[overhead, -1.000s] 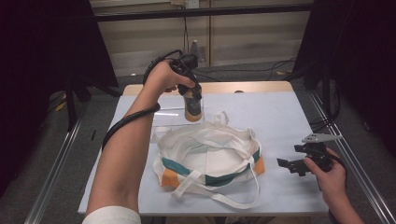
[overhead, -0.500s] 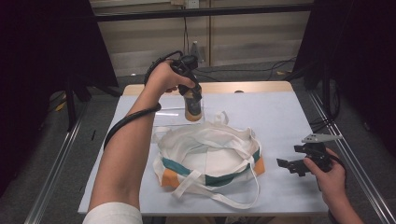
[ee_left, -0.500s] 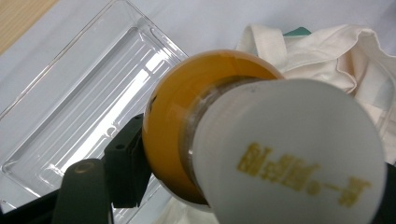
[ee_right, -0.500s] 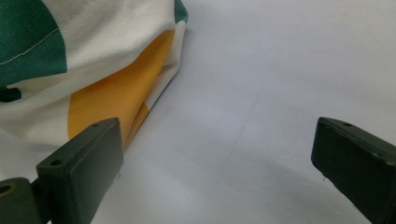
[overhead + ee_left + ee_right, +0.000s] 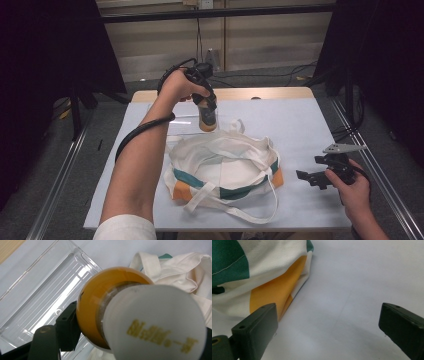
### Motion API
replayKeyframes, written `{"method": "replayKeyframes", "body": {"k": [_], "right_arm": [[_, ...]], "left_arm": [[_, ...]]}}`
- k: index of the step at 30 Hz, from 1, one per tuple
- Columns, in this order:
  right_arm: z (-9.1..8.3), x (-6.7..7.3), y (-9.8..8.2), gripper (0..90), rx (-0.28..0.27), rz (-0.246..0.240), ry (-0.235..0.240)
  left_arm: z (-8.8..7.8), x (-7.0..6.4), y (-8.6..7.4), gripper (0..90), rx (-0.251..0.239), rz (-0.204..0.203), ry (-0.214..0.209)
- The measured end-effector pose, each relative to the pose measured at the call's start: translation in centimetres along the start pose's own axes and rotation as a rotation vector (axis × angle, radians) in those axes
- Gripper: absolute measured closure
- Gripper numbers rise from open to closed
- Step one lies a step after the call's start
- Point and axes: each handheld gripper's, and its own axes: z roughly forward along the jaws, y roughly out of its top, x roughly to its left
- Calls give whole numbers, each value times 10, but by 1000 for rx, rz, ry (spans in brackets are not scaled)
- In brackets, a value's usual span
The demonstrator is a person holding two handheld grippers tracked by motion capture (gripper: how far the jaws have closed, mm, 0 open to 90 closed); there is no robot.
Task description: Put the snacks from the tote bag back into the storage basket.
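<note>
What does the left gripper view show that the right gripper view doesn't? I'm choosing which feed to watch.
Left gripper view: the left gripper shut on a bottle with a white cap, above a clear tray.
Right gripper view: the open right gripper with nothing between its jaws, and the bag's orange patch.
Both: the white bag and the table cover.

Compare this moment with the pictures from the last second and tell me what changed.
Nothing visibly changed. The left gripper stays shut on the orange bottle with the white cap, held above the far edge of the white cloth bag with green and orange patches, beside the clear plastic tray. The right gripper rests open at the table's right edge.
</note>
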Motion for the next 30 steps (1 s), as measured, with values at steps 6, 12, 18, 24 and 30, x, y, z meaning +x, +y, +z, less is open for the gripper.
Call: {"method": "replayKeyframes", "body": {"k": [6, 12, 18, 24, 30], "right_arm": [[0, 0, 0, 21, 0, -1, 1], [-1, 0, 0, 21, -4, -4, 2], [-1, 0, 0, 21, -1, -3, 4], [0, 1, 0, 21, 1, -3, 4], [0, 1, 0, 21, 0, -4, 5]], "left_arm": [[5, 0, 1, 301, 11, 3, -4], [9, 1, 1, 301, 7, 5, -8], [13, 2, 0, 301, 17, 3, -8], [17, 2, 0, 300, 20, 2, -2], [21, 2, -1, 300, 18, -2, -6]]}}
